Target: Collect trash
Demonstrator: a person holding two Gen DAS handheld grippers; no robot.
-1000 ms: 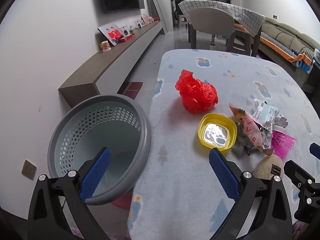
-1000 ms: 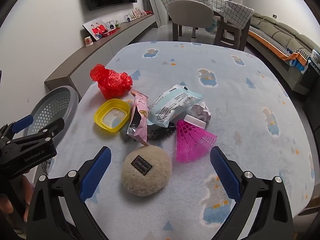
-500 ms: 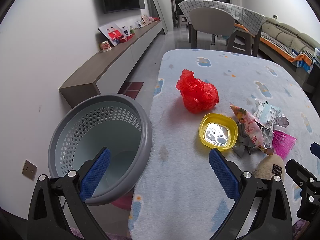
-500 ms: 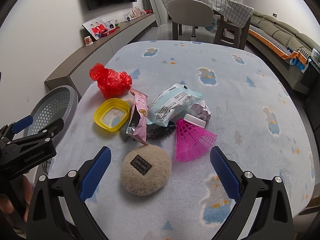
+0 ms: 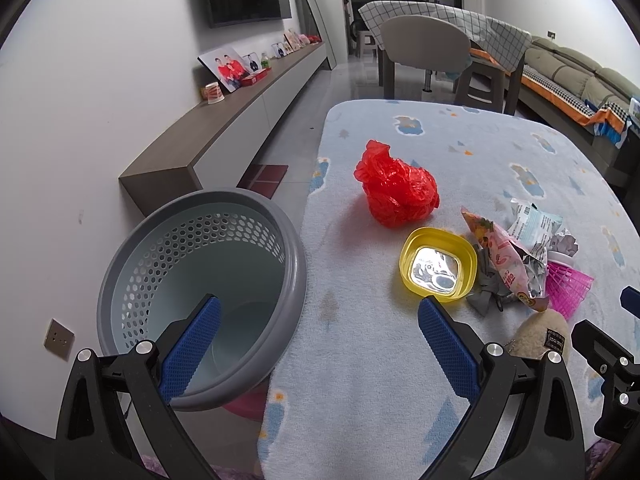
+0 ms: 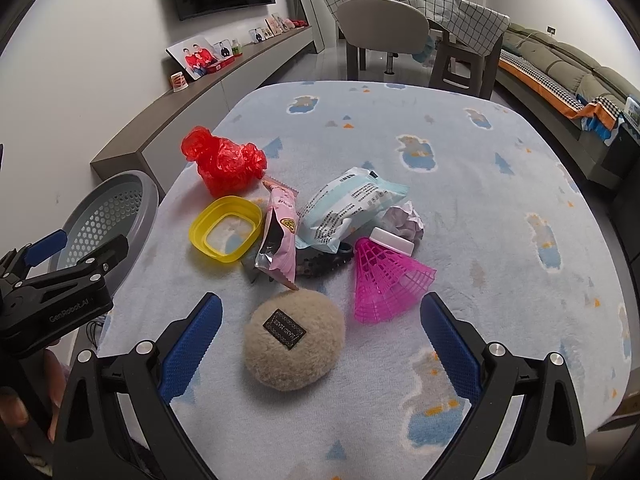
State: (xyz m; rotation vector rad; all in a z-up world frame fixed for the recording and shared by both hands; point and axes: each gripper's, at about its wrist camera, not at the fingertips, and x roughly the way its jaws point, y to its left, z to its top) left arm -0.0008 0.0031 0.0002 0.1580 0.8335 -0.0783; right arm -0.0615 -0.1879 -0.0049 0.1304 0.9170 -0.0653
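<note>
Both your left gripper [image 5: 318, 320] and right gripper [image 6: 320, 318] gape empty; the plush ball [image 6: 294, 338] at 12 o'clock risks a mistaken grab

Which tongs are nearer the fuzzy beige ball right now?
Right. The right tongs hang open just short of the beige ball, which lies between their tips. The left tongs, also open, sit off to its left by the gray basket.

1 grey basket [image 5: 192, 240]; 1 red bag [image 6: 224, 162]; 1 yellow lid [image 6: 226, 226]; 2 wrappers: pink [image 6: 280, 240], pale blue [image 6: 350, 204] at 1 o'clock; 1 paper ball [image 6: 404, 222]; 1 pink shuttlecock [image 6: 386, 276]; 1 plush puff [image 6: 294, 338].
</note>
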